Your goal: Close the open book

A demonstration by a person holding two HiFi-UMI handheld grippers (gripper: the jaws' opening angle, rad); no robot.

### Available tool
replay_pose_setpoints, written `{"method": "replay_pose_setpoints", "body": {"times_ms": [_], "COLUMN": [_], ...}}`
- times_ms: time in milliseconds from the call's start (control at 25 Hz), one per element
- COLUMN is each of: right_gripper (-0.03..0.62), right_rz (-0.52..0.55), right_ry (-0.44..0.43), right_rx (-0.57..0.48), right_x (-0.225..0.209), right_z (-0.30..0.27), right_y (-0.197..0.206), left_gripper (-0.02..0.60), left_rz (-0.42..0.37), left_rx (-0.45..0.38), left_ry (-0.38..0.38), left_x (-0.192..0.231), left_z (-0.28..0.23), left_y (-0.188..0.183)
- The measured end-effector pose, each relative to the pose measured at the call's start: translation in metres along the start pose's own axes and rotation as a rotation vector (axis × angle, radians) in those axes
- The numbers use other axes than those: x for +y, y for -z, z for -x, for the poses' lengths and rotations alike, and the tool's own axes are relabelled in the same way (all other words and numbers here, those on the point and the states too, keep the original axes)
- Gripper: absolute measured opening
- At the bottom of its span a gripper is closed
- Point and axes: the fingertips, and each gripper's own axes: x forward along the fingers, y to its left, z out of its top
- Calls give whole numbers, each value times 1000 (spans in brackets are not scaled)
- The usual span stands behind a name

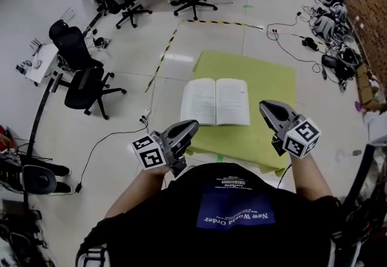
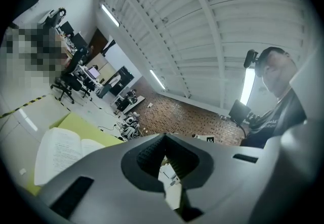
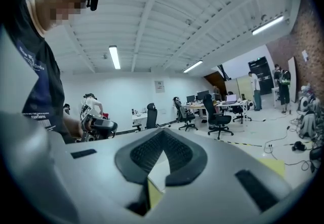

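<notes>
Book [image 1: 215, 101] lies open; print too small to read.

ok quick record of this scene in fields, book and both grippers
book: open, lying flat, pages up
support: yellow-green surface under the book
left gripper: jaws together, empty, by the book's near left corner, not touching
right gripper: jaws together, empty, right of the book, not touching
task: book not yet closed

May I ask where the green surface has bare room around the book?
Bare: a wide strip of green surface right of the open book, and a band beyond it. Left of it, hardly any margin. Crowded: the near edge, by left gripper and right gripper.
</notes>
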Motion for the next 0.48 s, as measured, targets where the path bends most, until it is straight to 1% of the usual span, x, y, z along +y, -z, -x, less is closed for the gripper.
{"method": "replay_pose_setpoints", "body": {"times_ms": [80, 160, 320, 480], "right_gripper": [-15, -15, -15, -15], "right_rz": [-1, -1, -29, -48], "right_ry": [13, 44, 106, 179], "right_rx": [6, 7, -17, -19], "right_x": [-4, -11, -18, -29], "right_z": [-11, -30, -85, -88], "right_y": [7, 10, -10, -10], "left_gripper": [8, 6, 6, 6], "left_rz": [8, 18, 26, 5], "left_rx": [14, 22, 42, 115], "left_ry": [11, 37, 117, 196], "left_x": [14, 35, 83, 96], "left_z": [0, -1, 0, -22], "left_y": [-1, -8, -52, -57]}}
